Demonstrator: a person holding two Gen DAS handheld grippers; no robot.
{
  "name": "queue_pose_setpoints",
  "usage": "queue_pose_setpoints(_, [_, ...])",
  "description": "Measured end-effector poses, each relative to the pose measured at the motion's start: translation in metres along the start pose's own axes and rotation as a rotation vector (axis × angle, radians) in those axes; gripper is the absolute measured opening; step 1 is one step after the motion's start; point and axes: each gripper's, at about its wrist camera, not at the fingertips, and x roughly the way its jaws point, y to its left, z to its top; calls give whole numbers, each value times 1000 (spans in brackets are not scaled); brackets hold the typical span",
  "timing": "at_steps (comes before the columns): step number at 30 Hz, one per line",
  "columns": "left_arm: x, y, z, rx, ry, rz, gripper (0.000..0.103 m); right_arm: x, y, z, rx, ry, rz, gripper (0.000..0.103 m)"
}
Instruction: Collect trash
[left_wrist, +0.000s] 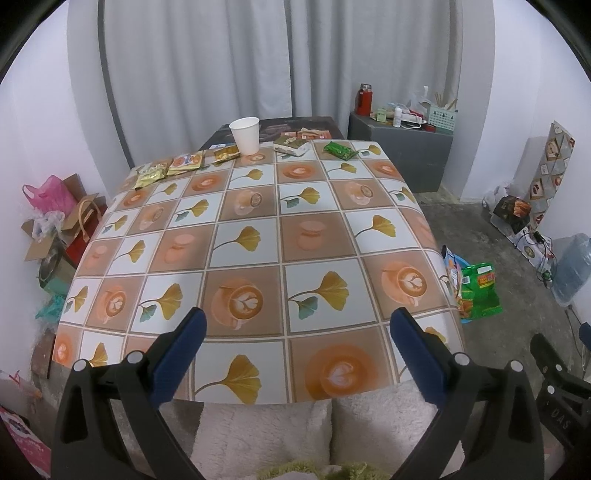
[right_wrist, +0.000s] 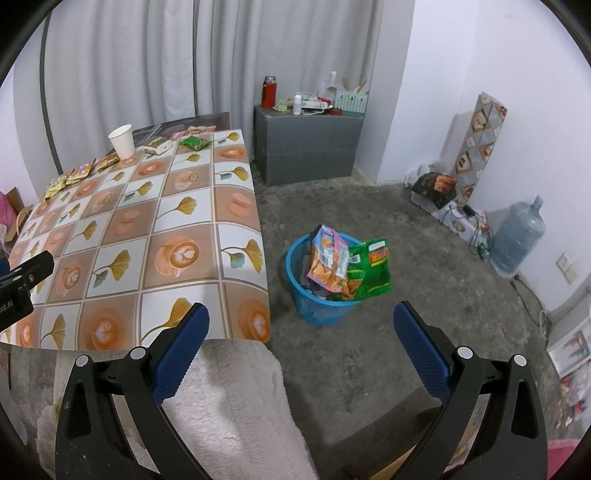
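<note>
Wrappers (left_wrist: 184, 162) line tiled table's (left_wrist: 258, 236) far edge; blue basket (right_wrist: 317, 306) on concrete floor (right_wrist: 369, 206).

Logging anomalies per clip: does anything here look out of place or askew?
Yes: the blue basket on the floor is overfilled, with an orange snack bag and a green snack bag jutting above its rim at a tilt.

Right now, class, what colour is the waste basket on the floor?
Blue; the waste basket shows best in the right wrist view.
</note>
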Motion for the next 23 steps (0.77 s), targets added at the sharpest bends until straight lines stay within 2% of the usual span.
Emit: queue_pose_setpoints(23, [0, -1, 0, -1, 1, 2, 98, -1, 2, -1, 5, 0, -2, 96])
